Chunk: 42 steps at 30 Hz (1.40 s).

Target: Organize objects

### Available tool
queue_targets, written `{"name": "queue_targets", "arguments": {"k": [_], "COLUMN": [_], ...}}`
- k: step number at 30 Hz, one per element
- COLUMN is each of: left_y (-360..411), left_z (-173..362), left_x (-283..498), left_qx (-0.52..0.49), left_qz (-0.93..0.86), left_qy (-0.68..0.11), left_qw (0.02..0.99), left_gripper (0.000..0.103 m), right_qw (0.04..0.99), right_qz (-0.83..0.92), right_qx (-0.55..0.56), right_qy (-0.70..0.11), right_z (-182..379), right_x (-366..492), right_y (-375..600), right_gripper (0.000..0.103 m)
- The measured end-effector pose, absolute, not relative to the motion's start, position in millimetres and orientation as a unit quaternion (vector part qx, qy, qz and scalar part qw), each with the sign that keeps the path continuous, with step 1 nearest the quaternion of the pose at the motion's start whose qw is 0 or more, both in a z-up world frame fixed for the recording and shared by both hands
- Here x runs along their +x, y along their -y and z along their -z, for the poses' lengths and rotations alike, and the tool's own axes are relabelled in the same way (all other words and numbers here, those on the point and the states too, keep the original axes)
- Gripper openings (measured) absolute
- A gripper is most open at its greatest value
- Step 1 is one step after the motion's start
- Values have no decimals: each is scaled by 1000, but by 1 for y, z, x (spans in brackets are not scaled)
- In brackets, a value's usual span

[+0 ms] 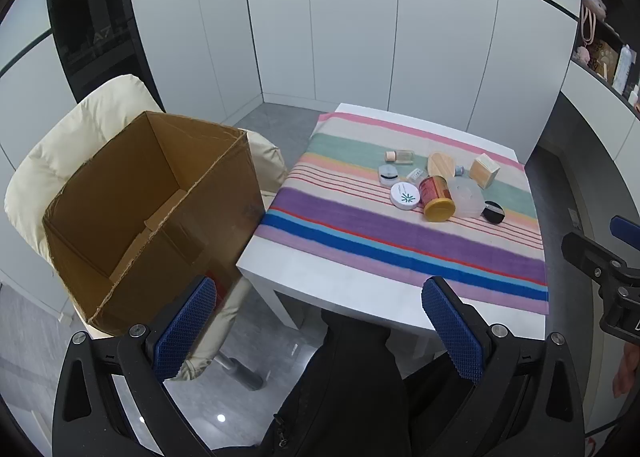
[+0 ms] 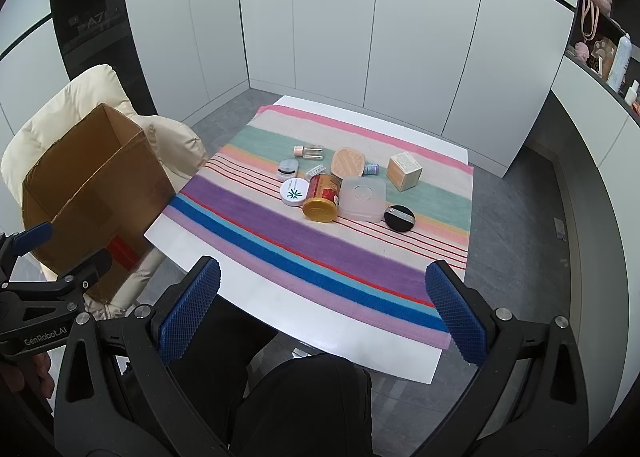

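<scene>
Several small items lie clustered on a striped cloth (image 2: 304,241) over a white table (image 2: 224,273): a red can with a gold lid (image 2: 322,198), a white round compact (image 2: 294,193), a translucent square case (image 2: 363,198), a black round compact (image 2: 399,218), a tan carton (image 2: 404,170), a small clear bottle (image 2: 309,152). An open cardboard box (image 1: 152,209) sits on a cream chair to the left. My left gripper (image 1: 320,333) and my right gripper (image 2: 324,309) both stand open and hold nothing, short of the table's near edge.
The cream padded chair (image 1: 72,137) carries the box left of the table. A person's dark-clothed legs (image 2: 304,397) are below the grippers. White cabinet walls (image 2: 320,37) stand behind the table, and shelves with oddments (image 2: 608,53) are at the far right.
</scene>
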<state>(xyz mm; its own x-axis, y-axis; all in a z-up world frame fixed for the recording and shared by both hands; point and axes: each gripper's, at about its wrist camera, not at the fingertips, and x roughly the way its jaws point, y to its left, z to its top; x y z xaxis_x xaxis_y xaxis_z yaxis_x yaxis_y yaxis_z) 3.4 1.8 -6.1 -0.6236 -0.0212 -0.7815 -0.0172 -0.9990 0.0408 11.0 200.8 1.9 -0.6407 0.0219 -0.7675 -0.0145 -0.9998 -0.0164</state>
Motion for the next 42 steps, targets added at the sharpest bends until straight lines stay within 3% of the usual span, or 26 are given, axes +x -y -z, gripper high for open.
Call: {"name": "queue_targets", "arguments": {"k": [24, 42], "left_y": [-28, -79], "left_z": [9, 59], "left_x": [-4, -67], "left_qx": [438, 486], "left_qz": [898, 872], "left_qy": [27, 40], "left_qw": [-25, -50], "left_gripper": [103, 103], "right_qw": [33, 65], "right_qz": [-904, -883], "right_qx": [-426, -465], "right_qy": [6, -19], "right_z": [-2, 25], "right_x": [20, -12], "right_y": [-222, -276], "right_gripper": [103, 103]}}
